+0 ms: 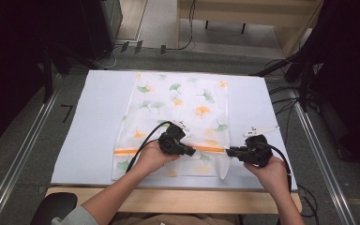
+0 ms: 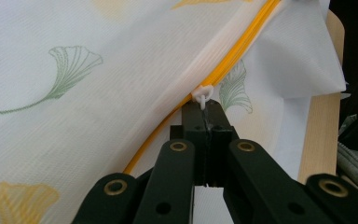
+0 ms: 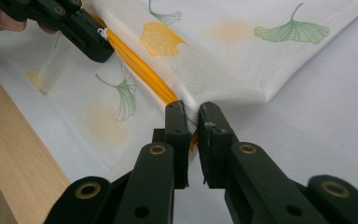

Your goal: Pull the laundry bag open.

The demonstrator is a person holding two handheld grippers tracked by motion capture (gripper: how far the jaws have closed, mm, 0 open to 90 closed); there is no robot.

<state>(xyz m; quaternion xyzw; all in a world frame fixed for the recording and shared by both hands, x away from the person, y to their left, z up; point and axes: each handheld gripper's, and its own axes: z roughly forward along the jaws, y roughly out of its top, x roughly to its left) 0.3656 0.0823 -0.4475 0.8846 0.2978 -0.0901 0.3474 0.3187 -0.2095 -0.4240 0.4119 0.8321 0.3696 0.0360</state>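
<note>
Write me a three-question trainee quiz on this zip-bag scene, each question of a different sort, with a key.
1. True or false: the left hand-held gripper is shut on the white zip pull.
2. Multiple choice: what does the right hand-held gripper pinch? A) the wooden table edge B) the bag's end beside the orange zip C) a cable
3. Fill in: the fabric bag is printed with green and orange ____.

Key: 1 true; 2 B, the orange zip runs into its jaws at the bag's edge; 3 leaves.
</note>
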